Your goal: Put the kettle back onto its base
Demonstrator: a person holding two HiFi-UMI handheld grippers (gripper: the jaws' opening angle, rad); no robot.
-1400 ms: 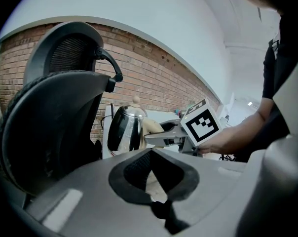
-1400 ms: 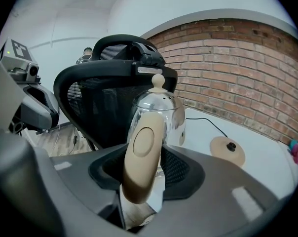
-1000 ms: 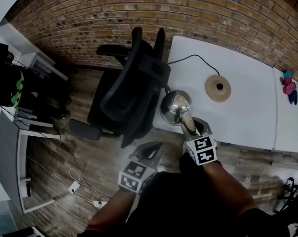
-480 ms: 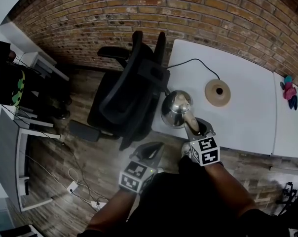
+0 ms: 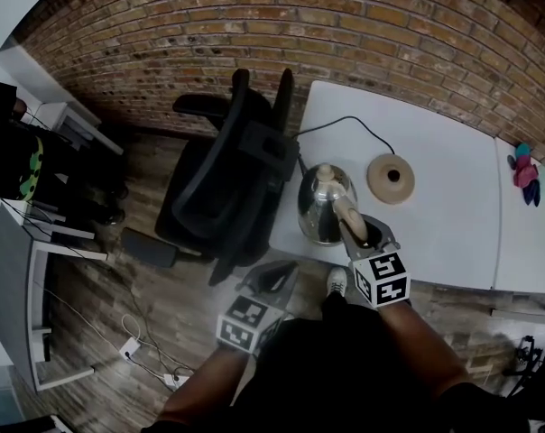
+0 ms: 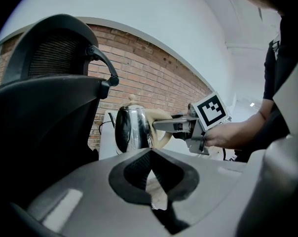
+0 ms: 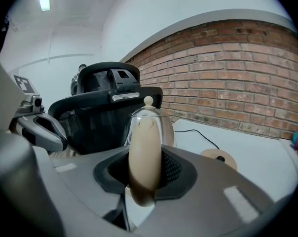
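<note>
A shiny steel kettle (image 5: 324,203) with a cream handle (image 7: 144,158) and a cream lid knob hangs above the near left corner of the white table (image 5: 435,215). My right gripper (image 5: 358,239) is shut on that handle and holds the kettle upright. The left gripper view shows the same kettle (image 6: 130,129) from the side, off the tabletop. Its round cream base (image 5: 391,178), with a black cord, lies on the table to the kettle's right and a little farther back; in the right gripper view the base (image 7: 219,158) shows right of the kettle. My left gripper (image 5: 271,282) hangs low over the floor, jaws together and empty.
A black office chair (image 5: 232,174) stands against the table's left edge, close to the kettle. A brick wall (image 5: 363,25) runs behind the table. A pink and blue toy (image 5: 528,172) lies at the far right. Cables and a power strip (image 5: 133,354) lie on the wooden floor.
The kettle has risen off the table in my right gripper and now shows its side, upright. The left gripper has stayed where it was.
</note>
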